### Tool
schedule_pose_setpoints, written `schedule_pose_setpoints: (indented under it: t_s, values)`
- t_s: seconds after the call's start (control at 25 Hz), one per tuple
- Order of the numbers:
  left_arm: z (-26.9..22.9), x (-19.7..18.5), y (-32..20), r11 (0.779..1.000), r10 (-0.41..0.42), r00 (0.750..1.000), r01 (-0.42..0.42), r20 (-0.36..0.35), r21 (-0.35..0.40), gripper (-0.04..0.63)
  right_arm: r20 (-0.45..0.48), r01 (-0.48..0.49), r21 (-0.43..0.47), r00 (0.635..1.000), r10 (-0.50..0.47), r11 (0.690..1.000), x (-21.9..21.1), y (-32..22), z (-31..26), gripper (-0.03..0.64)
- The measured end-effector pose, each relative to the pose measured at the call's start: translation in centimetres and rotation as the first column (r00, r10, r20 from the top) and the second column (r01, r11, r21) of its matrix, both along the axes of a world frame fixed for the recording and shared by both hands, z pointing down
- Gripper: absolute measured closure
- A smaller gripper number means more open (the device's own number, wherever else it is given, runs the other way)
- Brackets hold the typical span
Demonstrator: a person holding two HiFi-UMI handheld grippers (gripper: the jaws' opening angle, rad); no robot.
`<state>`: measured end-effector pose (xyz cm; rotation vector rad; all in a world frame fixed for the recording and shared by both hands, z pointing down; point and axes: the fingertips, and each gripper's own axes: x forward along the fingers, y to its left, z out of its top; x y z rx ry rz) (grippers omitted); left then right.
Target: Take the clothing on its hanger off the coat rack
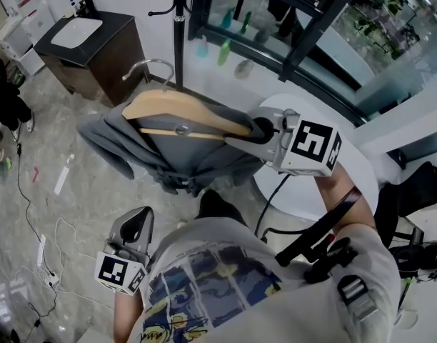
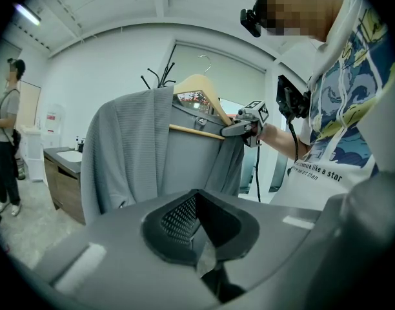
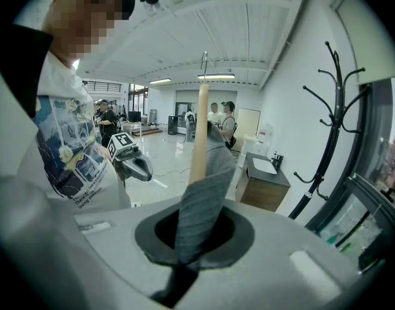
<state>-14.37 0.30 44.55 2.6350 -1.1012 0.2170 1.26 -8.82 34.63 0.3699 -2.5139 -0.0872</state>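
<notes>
Right gripper view: right gripper [image 3: 194, 228] fingers clenched on grey garment [image 3: 213, 163] over hanger [image 3: 199, 128] end, holding it free; coat rack [image 3: 332, 108] well right of fingers. Left gripper [image 2: 201, 231] fingers closed, empty.

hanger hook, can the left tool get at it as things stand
probably yes: the hook stands clear of the coat rack with open air around it, and the left tool sits low and empty, facing the grey garment. it would only need to rise.

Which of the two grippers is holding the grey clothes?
The right gripper: its jaws are shut on the grey garment by the wooden hanger's end. The left gripper hangs lower down, its jaws holding nothing.
</notes>
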Motion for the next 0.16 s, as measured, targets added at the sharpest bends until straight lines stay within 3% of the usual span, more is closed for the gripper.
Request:
schedule_pose_setpoints:
  t_s: [0.16]
  values:
    - [-0.03,0.27,-0.76,1.0,0.005,1.0,-0.005,-0.001,-0.002,0.594,-0.002,-0.005,-0.001,1.0,0.005,1.0,0.23,-0.85,-0.14,0.612]
